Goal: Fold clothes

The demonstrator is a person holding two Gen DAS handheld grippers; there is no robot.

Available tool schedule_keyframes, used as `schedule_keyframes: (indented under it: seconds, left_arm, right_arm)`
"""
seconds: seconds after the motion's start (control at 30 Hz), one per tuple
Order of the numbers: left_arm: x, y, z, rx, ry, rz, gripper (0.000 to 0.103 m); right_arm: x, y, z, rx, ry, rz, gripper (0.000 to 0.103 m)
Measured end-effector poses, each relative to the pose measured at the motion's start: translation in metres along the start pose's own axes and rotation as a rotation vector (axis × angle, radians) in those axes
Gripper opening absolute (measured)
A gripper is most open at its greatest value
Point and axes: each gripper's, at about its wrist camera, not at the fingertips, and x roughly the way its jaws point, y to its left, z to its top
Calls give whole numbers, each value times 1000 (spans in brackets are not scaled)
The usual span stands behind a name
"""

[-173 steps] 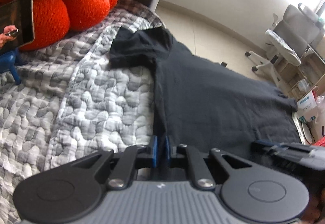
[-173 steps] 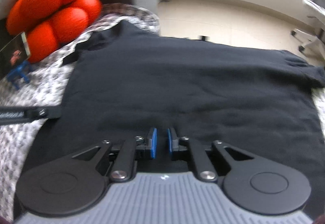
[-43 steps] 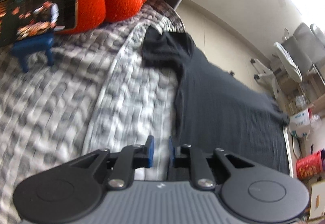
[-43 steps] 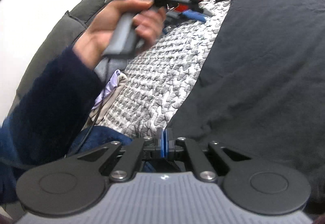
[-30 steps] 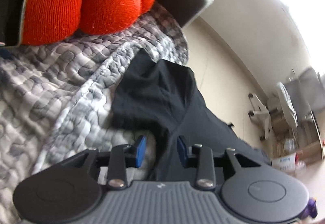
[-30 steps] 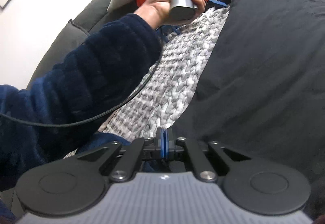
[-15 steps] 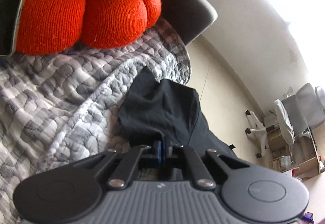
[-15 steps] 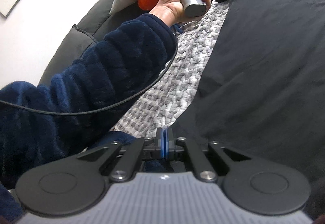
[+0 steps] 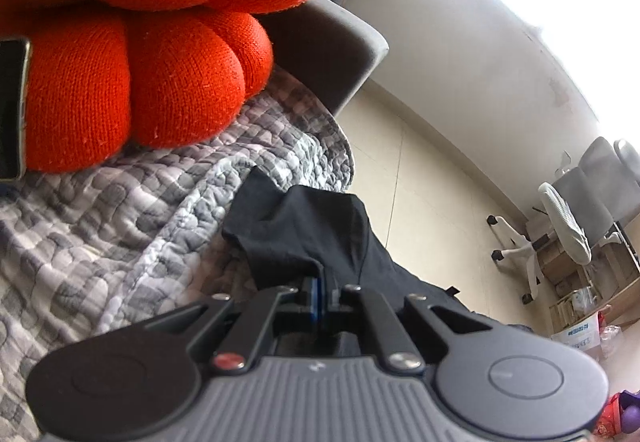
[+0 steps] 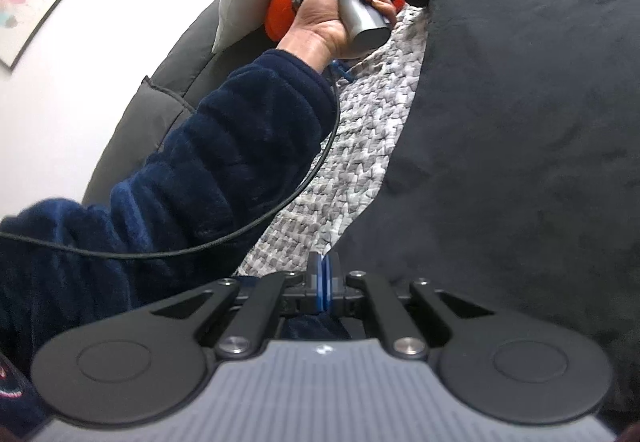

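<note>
The fold has barely begun — the black T-shirt (image 10: 520,129) lies spread flat across the grey quilted cover (image 9: 120,226) of the sofa, and no panel has yet been turned over, so by the look of it every fold is left to make. What seems done is the preparation: the garment is laid out and both grippers have taken hold along its left side. Starting at the left, the left gripper (image 9: 320,296) has just been closing and is now clenched on the shirt where the near sleeve (image 9: 292,226) joins the body; the sleeve bunches just ahead of its tips, with the orange knot cushion (image 9: 152,41) farther ahead and to the left, and the pale floor (image 9: 420,169) off to the right. The right wrist view shows the person's left hand (image 10: 340,13) gripping that tool's handle at the shirt's far corner, a dark blue sleeve (image 10: 192,177) trailing back from it. Moving right, the right gripper (image 10: 322,280) has its blue pads pressed together at the shirt's near left edge — a thin pinch of the hem seems caught between them, though the fabric in the pads is hard to make out. The body of the shirt stretches ahead and to the right of this gripper, smooth apart from shallow wrinkles.
</note>
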Motion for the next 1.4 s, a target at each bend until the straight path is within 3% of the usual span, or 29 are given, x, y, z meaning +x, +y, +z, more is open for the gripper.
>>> schedule_keyframes:
  seconds: [0.37, 0.5, 0.7, 1.0, 1.13, 1.4]
  left_arm:
    - [19, 24, -7, -45, 46, 9, 3]
    - [14, 24, -7, -67, 17, 2, 2]
    - [-4, -22, -3, 117, -87, -7, 2]
    - [-5, -81, -7, 363, -145, -11, 2]
    - [-3, -81, -7, 343, -115, 56, 2]
    - [-3, -21, -5, 239, -55, 83, 2]
  right_arm:
    - [-6, 7, 1, 4, -12, 28, 3]
    - [-16, 7, 0, 28, -41, 23, 3]
    - [-28, 1, -2, 97, -85, 3, 3]
    - [-46, -7, -8, 160, -136, -3, 3]
    - [-47, -3, -14, 145, -122, -11, 3]
    - [-16, 16, -8, 64, -18, 28, 3]
